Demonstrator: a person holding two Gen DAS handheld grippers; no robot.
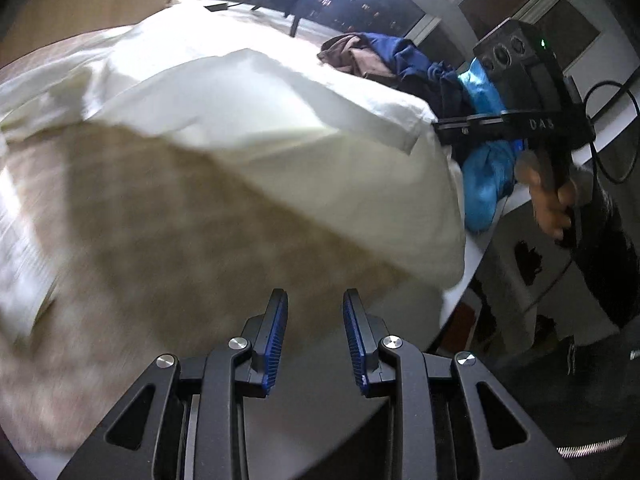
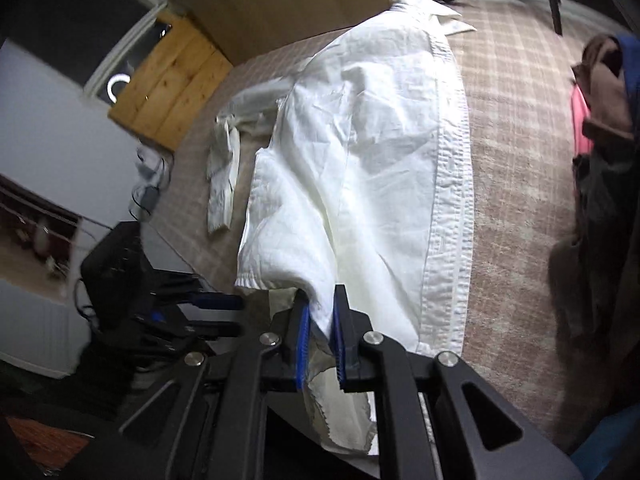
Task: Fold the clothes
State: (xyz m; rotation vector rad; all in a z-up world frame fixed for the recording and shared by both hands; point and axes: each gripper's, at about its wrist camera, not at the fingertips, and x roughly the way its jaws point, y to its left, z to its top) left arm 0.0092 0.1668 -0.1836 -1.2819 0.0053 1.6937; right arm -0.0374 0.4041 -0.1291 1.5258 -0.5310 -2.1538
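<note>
Gripping a bunched corner of the crumpled white cotton shirt (image 2: pixel 360 168), the right hand-held gripper (image 2: pixel 320 334) has its blue ribbed pads pressed onto the fabric, the hem hanging loose beneath the jaws. The rest of the shirt lies spread over the pinkish-beige checked cloth covering the table (image 2: pixel 516 152), its buttoned placket running along the side nearer the heap of unfolded clothes (image 2: pixel 604 92) — brown, blue and pink pieces lying apart from the shirt. One sleeve trails off the shirt's far side, toward a pale wooden crate (image 2: pixel 168 84).

The left hand-held gripper (image 1: pixel 316 338) stands partly open with nothing between its pads, hovering just short of the shirt's lifted edge; a dark shadow lies on the cloth between it and the shirt.

Risks, as I judge them: the right grip takes only a thin pinch of fabric near the hem, so a quick pull could slip it free — or drag the whole shirt along the table and spoil its lay. With only one corner held, the fold may come out skewed. The trailing sleeve could also catch underneath and bunch.

The only legible writing is "DAS", in pale letters on the black bar of the right hand-held gripper, seen from the left wrist. No label shows on the shirt.
</note>
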